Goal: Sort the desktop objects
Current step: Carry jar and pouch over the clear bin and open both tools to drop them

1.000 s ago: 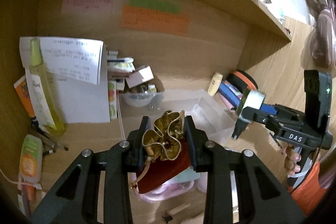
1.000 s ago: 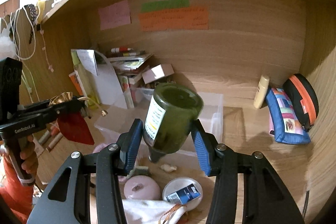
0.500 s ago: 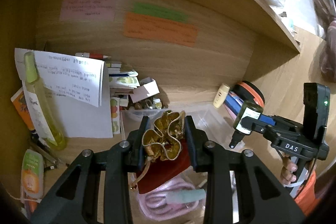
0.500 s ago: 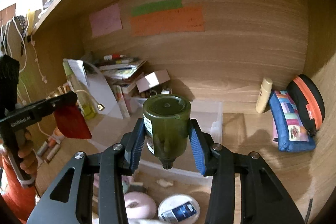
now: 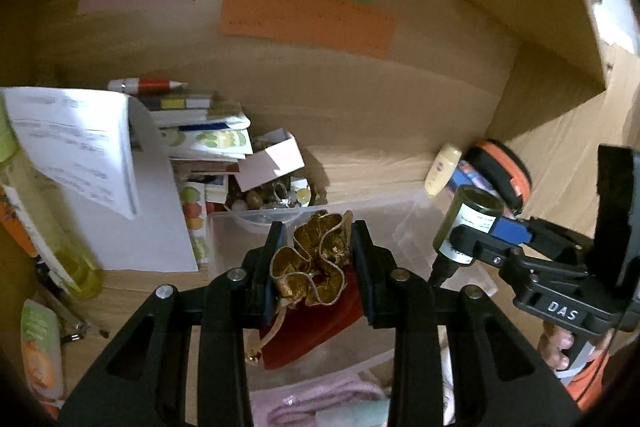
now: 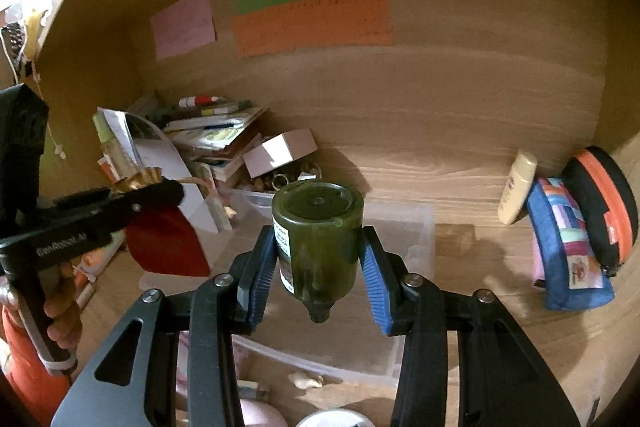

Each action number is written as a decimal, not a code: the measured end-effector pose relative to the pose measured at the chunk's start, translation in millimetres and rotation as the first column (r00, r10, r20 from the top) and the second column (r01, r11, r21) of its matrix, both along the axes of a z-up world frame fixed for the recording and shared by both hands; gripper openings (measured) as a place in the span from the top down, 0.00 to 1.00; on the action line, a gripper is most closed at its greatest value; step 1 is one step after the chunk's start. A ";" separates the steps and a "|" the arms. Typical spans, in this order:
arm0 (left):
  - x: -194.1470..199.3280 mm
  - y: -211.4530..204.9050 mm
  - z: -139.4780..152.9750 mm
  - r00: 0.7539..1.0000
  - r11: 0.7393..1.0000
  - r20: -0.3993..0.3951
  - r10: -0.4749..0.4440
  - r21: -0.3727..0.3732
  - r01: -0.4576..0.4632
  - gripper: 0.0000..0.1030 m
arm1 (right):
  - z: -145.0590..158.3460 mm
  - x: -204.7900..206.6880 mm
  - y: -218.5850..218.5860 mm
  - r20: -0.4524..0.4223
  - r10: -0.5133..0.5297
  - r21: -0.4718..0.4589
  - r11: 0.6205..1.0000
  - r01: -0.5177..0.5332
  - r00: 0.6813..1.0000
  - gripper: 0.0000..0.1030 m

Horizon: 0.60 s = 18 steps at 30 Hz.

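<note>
My left gripper (image 5: 318, 247) is shut on a red pouch with a gold ruffled top (image 5: 316, 267) and holds it over the clear plastic bin (image 5: 404, 211). The pouch also shows in the right wrist view (image 6: 164, 243), hanging from the left gripper (image 6: 160, 187). My right gripper (image 6: 318, 263) is shut on a dark green bottle with a white label (image 6: 318, 239), held cap-down above the same bin (image 6: 416, 231). The bottle also shows in the left wrist view (image 5: 466, 227), over the bin's right side.
A leaning stack of books and papers (image 5: 200, 131) and a small white box (image 5: 272, 163) stand at the back left. A yellow-green bottle (image 5: 48, 219) leans at far left. A cream tube (image 6: 516, 187), a blue pouch (image 6: 568, 243) and an orange-black case (image 6: 604, 203) stand at the right. Pink items (image 5: 320, 399) lie near the front.
Both grippers have moved forward and up over the clear bin, still holding their loads. The green bottle has tipped from tilted to straight cap-down.
</note>
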<state>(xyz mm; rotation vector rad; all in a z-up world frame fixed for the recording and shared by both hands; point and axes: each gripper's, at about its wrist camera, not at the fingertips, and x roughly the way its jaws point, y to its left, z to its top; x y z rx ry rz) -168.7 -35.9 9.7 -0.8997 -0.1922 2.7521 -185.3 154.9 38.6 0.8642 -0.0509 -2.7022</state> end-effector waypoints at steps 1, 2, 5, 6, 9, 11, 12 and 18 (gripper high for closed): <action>-5.5 3.4 -3.1 1.000 1.000 0.007 0.001 -0.010 -0.001 0.69 | -2.3 -3.3 -1.5 0.007 0.003 0.000 1.000 -0.003 1.000 0.63; -10.3 5.9 -5.7 1.000 1.000 0.013 0.000 -0.015 0.000 0.69 | -4.6 -6.1 -2.6 0.014 0.007 0.002 1.000 -0.007 1.000 0.63; -21.5 8.2 -17.7 0.999 1.000 0.044 0.002 -0.018 -0.001 0.69 | -13.5 -15.0 -6.2 0.034 0.019 0.005 1.000 -0.019 0.999 0.63; -24.8 9.3 -21.7 0.999 1.000 0.052 0.004 -0.024 -0.003 0.69 | -17.2 -17.4 -6.2 0.043 0.021 0.005 1.000 -0.021 0.999 0.63; -31.3 10.3 -34.1 0.997 0.999 0.073 0.014 -0.044 -0.011 0.69 | -27.9 -23.3 -4.5 0.076 0.028 0.006 1.000 -0.029 0.997 0.63; -34.1 10.4 -41.6 0.996 0.998 0.088 0.018 -0.054 -0.013 0.69 | -33.3 -26.0 -1.8 0.091 0.031 0.004 1.000 -0.031 0.995 0.63; -34.9 10.5 -44.6 0.995 0.998 0.095 0.015 -0.055 -0.010 0.69 | -35.2 -26.8 -0.3 0.098 0.031 0.002 0.999 -0.032 0.995 0.63; -35.4 13.7 -57.4 0.993 0.997 0.122 0.004 -0.074 0.005 0.69 | -40.4 -28.4 2.5 0.112 0.040 0.002 0.999 -0.040 0.993 0.63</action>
